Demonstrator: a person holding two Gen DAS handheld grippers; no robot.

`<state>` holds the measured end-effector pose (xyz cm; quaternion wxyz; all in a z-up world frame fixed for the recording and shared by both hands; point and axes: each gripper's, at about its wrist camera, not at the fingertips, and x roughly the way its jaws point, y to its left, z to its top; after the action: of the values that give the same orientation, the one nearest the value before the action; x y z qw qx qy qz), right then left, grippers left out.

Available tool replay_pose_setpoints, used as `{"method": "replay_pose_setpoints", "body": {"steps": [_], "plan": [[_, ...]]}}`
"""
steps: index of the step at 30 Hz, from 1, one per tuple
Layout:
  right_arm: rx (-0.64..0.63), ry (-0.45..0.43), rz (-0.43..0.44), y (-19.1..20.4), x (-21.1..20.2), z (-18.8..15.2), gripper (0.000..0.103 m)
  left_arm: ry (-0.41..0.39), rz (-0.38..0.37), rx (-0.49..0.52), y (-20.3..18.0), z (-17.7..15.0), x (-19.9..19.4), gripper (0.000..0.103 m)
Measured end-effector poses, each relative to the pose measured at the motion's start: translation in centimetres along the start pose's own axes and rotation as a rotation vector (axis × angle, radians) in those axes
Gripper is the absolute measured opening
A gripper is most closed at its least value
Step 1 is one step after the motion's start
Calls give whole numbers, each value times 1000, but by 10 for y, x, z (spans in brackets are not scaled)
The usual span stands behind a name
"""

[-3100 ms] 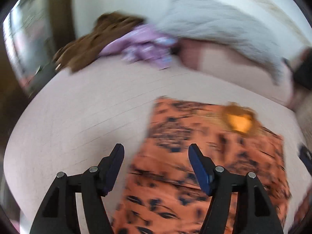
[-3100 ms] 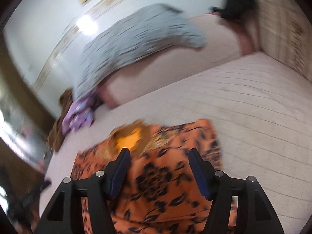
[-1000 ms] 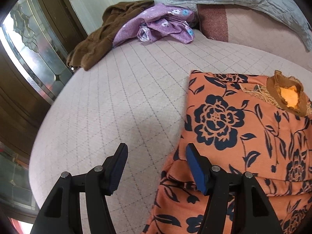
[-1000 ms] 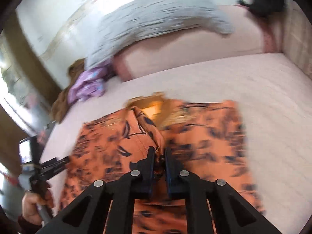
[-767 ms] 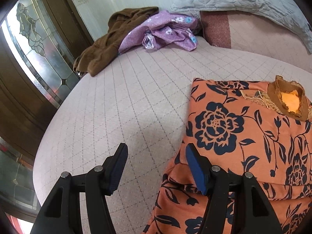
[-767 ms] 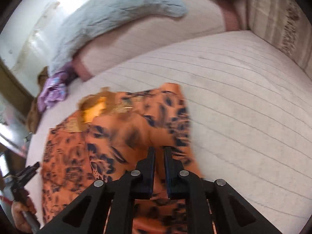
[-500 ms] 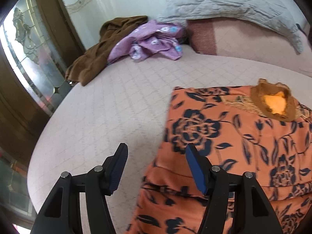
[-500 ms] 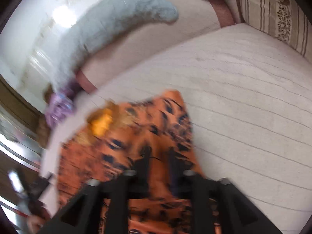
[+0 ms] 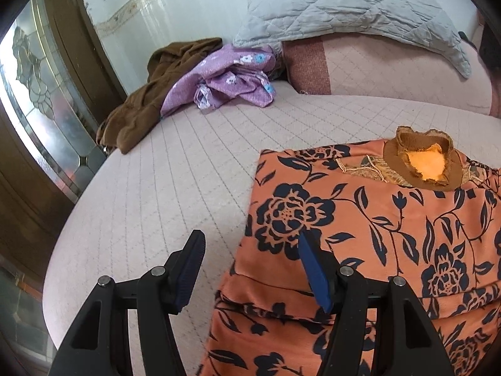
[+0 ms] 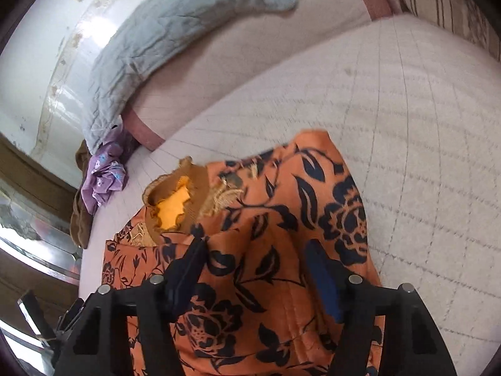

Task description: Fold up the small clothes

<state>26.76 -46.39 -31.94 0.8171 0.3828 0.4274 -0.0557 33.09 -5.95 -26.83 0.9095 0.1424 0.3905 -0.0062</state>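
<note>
One orange top printed with dark blue flowers (image 9: 391, 219) lay flat on the pale pink quilted bed (image 9: 162, 188), its collar pointing away from both grippers. The right gripper (image 10: 256, 269), jaws just opened and empty, hung directly over it and nearer. The left gripper (image 9: 250, 263) stood wide and empty at its left edge. Two more garments lay beyond: one purple floral (image 9: 231, 78), one brown (image 9: 147, 87).

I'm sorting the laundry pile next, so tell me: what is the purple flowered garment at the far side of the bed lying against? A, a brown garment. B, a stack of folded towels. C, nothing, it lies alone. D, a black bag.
A: in the left wrist view the purple flowered garment lies crumpled partly on the brown garment, near the grey quilted pillow.
</note>
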Motion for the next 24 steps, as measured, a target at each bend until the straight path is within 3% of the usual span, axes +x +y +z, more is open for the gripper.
{"method": "replay_pose_setpoints", "body": {"steps": [1,4,12,14,17,19,21,22,24], "plan": [[18,30,37,-3,4,0,69,-2,-2,6,1,0,0,63],[25,48,42,-3,7,1,69,5,-1,31,0,-3,2,63],[34,11,56,-14,-17,12,68,2,-10,39,-2,-3,0,63],[31,53,37,-16,-9,11,54,2,-18,38,-5,-3,0,63],[-14,120,16,-10,11,3,47,10,-26,44,-11,-4,1,63],[-93,98,-47,4,15,-3,46,12,-24,48,-12,-4,2,63],[-171,92,-98,17,17,-10,28,18,-25,47,-13,-4,4,63],[-177,88,-85,20,15,-11,13,22,-25,44,-12,-4,4,63],[-207,28,-100,29,3,-14,12,23,-27,32,-11,-3,4,63]]}}
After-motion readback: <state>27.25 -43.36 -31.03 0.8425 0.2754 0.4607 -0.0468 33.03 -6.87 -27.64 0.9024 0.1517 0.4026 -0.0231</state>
